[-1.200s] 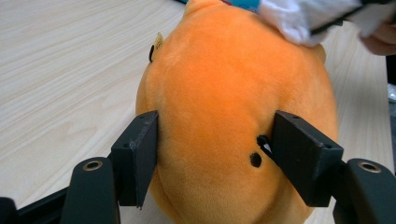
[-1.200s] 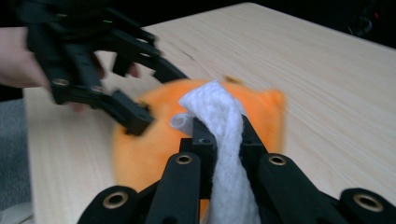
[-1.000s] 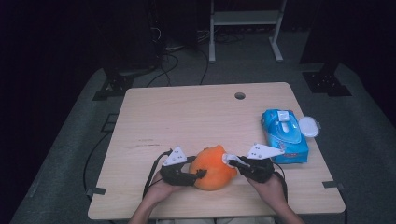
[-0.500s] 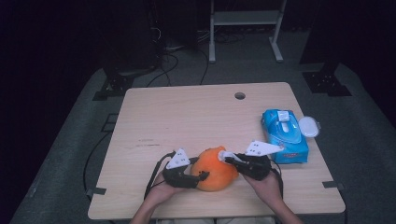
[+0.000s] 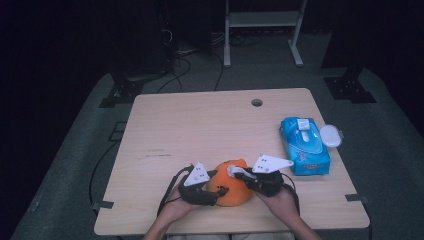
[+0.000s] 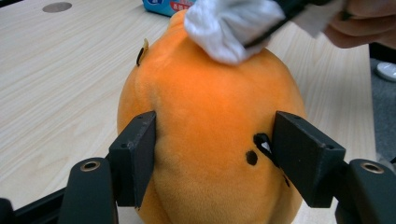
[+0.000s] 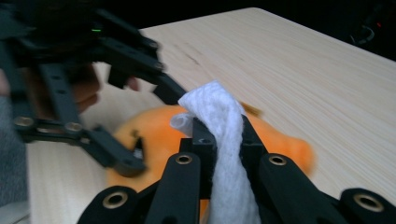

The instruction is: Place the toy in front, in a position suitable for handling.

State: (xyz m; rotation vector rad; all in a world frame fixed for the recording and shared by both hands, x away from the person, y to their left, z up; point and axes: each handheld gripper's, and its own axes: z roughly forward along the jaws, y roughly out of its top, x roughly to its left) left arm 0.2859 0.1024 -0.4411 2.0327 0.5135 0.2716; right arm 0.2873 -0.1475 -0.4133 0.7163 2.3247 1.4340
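An orange plush toy (image 5: pixel 235 194) sits near the table's front edge. My left gripper (image 6: pixel 219 144) clasps it from the left, one black pad pressed into each flank, beside small black markings. The right gripper (image 7: pixel 219 135) comes in from the right, shut on a folded white wipe (image 7: pixel 219 116). That wipe (image 6: pixel 229 28) rests on the top of the plush (image 6: pixel 210 107). In the high view the wipe (image 5: pixel 233 170) shows as a white patch on the toy's crown, between the left gripper (image 5: pixel 220 190) and the right gripper (image 5: pixel 239 173).
A blue pack of wipes (image 5: pixel 304 145) lies to the right with its white lid (image 5: pixel 330 135) flipped open at the table's right edge. The light wood table (image 5: pixel 200 130) has a cable hole (image 5: pixel 257 102) at the back. A metal stand (image 5: pixel 260 30) is on the floor beyond.
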